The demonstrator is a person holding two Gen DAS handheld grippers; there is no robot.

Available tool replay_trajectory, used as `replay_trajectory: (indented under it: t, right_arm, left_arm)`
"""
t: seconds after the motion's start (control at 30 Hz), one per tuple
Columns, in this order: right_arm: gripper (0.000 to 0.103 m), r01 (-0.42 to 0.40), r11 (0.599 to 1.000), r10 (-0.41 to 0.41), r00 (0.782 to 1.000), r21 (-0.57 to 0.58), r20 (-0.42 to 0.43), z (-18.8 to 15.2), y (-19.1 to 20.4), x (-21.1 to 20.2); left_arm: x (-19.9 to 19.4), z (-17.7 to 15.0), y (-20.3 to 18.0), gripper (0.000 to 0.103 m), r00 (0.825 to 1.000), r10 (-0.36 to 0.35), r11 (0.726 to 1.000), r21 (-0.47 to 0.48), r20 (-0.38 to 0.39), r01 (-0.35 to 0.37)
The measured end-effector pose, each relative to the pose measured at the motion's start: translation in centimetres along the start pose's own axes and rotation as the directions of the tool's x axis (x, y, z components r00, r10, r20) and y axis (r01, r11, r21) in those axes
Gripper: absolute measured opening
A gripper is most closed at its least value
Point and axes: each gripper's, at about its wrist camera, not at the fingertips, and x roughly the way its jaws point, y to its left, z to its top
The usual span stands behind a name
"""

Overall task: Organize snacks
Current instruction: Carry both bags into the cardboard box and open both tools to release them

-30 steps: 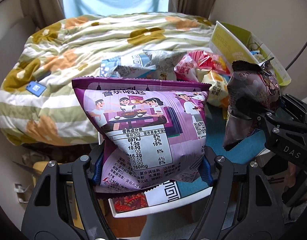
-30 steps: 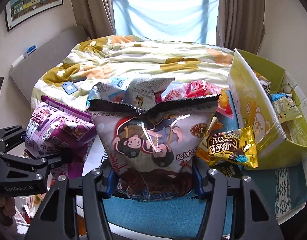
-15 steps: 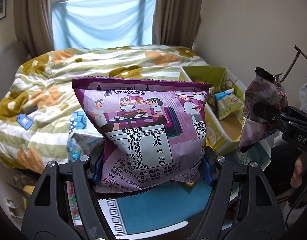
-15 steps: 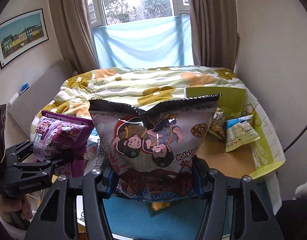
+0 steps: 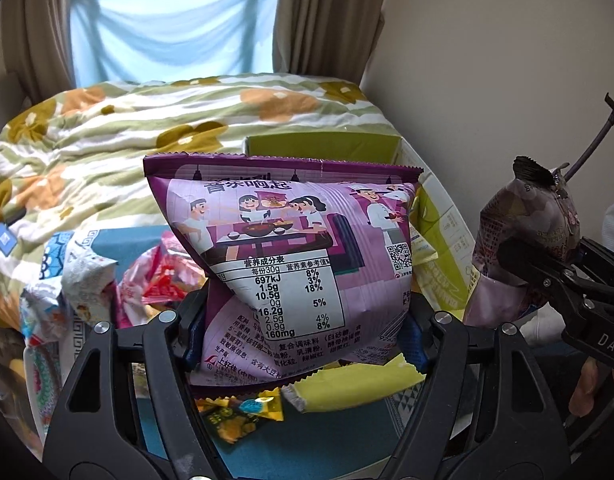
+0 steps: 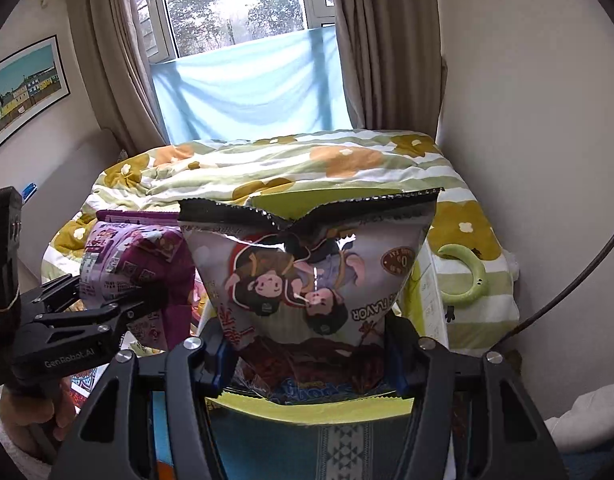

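Observation:
My left gripper is shut on a purple snack bag with a nutrition table, held upright in the air; the bag also shows in the right wrist view. My right gripper is shut on a grey-brown snack bag with cartoon children, also upright; it shows at the right of the left wrist view. Both bags hang in front of a green cardboard box, whose near edge lies just under the right bag.
Loose snack packets and a yellow packet lie on the blue table mat. A flowered quilt covers the bed behind. A green ring lies on the quilt. Wall stands close on the right.
Both grippers have swung right and risen with their bags, from over the snack pile to in front of the green box. The grips have not changed.

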Motion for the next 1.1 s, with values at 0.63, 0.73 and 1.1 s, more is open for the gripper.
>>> replay_trajectory:
  t: [0.63,0.73,1.1]
  right_arm:
    - [0.055,-0.099,0.994,0.104,0.988,0.05,-0.11,-0.5,-7.3,4.2]
    - [0.055,-0.104,0.993,0.11,0.986,0.047,-0.123,-0.4,-7.4,4.5]
    - [0.055,-0.127,0.992,0.121,0.962,-0.009,-0.246,-1.4,-4.6,9.7]
  left_arm:
    - [3.6,-1.0,-3.3,0.102,0.985,0.141,0.988,0.07,-0.099,-0.135]
    - [2.7,-1.6,-1.9,0.102,0.985,0.141,0.99,0.021,-0.098,-0.139]
    - [1.2,-2.9,1.1,0.102,0.986,0.143,0.989,-0.029,-0.084,-0.146]
